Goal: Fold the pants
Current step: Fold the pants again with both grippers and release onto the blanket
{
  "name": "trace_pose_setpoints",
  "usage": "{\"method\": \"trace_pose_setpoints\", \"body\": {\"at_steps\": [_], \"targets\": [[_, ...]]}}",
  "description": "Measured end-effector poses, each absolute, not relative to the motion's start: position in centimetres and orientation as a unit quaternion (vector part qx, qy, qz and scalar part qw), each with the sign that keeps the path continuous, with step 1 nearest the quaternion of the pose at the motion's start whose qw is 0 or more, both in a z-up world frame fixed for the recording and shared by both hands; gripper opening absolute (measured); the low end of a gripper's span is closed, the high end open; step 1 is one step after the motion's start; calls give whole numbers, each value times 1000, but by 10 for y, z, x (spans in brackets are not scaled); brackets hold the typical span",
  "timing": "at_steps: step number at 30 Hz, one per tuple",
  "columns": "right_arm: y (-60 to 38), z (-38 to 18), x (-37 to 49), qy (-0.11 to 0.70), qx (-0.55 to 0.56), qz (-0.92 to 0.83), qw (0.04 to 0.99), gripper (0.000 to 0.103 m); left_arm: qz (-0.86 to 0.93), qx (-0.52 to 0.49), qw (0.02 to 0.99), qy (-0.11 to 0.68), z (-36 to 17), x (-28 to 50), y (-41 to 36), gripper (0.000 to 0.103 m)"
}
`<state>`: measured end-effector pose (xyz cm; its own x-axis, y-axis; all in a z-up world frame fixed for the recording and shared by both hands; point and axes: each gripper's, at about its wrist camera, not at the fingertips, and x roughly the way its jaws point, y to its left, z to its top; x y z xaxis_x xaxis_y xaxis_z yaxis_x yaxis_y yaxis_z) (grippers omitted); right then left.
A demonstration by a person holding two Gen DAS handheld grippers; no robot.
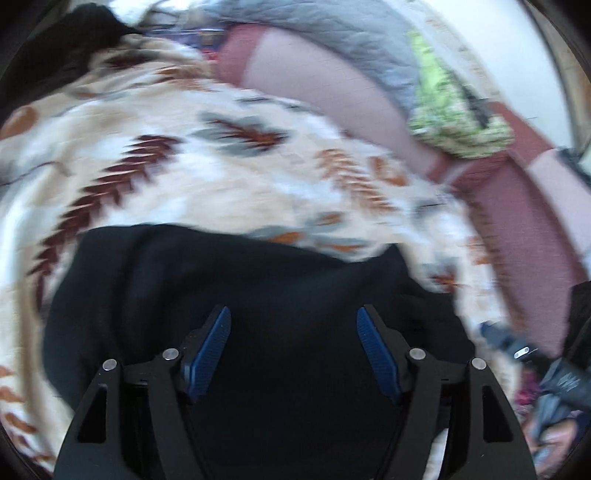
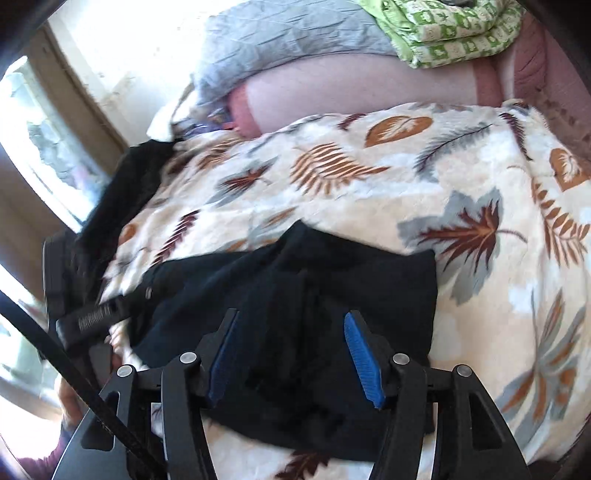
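Observation:
The black pants (image 1: 258, 280) lie in a folded bundle on a cream blanket with a leaf print (image 1: 184, 166). My left gripper (image 1: 293, 314) hovers over the bundle, open, its blue pads (image 1: 207, 362) apart with only dark cloth behind them. The right wrist view shows the same pants (image 2: 295, 273) with a raised fold near the top edge. My right gripper (image 2: 291, 317) is also open above them, and its pads (image 2: 364, 362) press on nothing. The left wrist view is blurred.
A second dark garment (image 2: 125, 192) lies at the blanket's (image 2: 406, 177) far left edge. Behind are a pink cushion (image 2: 351, 96), a grey quilt (image 2: 277, 40) and a folded green patterned cloth (image 2: 454, 33). A bright window (image 2: 37, 147) is at the left.

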<state>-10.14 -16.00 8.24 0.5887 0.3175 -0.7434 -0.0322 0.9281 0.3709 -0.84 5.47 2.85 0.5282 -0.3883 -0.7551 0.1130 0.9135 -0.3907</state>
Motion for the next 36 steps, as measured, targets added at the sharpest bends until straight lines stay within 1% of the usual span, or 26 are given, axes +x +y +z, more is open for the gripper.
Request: {"method": "trace_pose_setpoints", "body": {"at_steps": [2,4,6,8,11,13,15,16,17,19,20,21,22,23,25,26,27,29,30,31,32,33,36], "targets": [[-157,73,-86,451,184,96,868,63,-134,-166,858,468,24,-6,67,69],[-151,52,-66,477,228,93,844,63,-139,-193,854,462,27,-6,78,69],[-139,27,-50,507,289,114,804,64,-126,-182,867,446,34,-10,85,69],[-132,25,-46,501,302,119,802,72,-118,-184,874,433,39,-13,93,69],[-129,36,-37,492,335,176,784,72,-111,-209,877,419,44,-15,109,73],[-132,50,-31,481,320,167,799,72,-110,-215,875,419,46,-15,111,73],[-134,62,-19,482,246,102,835,72,-107,-214,873,424,45,-14,111,74],[-134,63,-9,489,206,64,845,69,-103,-209,874,428,44,-13,109,74],[-134,62,1,494,171,37,851,63,-97,-201,874,431,43,-12,107,74],[-132,58,17,502,149,29,852,60,-85,-185,875,439,39,-11,105,74],[-129,54,24,508,142,29,849,50,-76,-179,875,443,37,-11,104,74],[-126,49,31,518,136,38,844,36,-71,-174,876,444,35,-11,104,74],[-119,41,39,537,130,58,831,9,-69,-171,876,445,34,-10,103,74],[-115,33,44,555,122,66,821,8,-67,-167,878,444,34,-10,102,74],[-105,17,61,586,99,60,802,9,-66,-157,883,438,36,-11,99,74],[-104,14,68,589,108,60,798,12,-65,-154,885,434,37,-12,98,74],[-107,15,72,588,126,65,796,12,-65,-153,887,430,38,-12,98,74],[-117,27,73,571,175,83,798,16,-67,-154,890,425,40,-14,99,74],[-126,39,65,548,202,89,807,18,-65,-155,892,420,42,-15,101,74],[-131,47,57,532,217,96,813,30,-64,-157,893,417,43,-16,102,74],[-137,58,39,518,221,104,819,36,-64,-160,894,415,45,-16,103,74],[-139,65,20,514,208,100,826,39,-65,-168,893,412,46,-16,105,74],[-144,70,-35,507,157,80,844,39,-72,-182,889,413,47,-16,107,74]]}}
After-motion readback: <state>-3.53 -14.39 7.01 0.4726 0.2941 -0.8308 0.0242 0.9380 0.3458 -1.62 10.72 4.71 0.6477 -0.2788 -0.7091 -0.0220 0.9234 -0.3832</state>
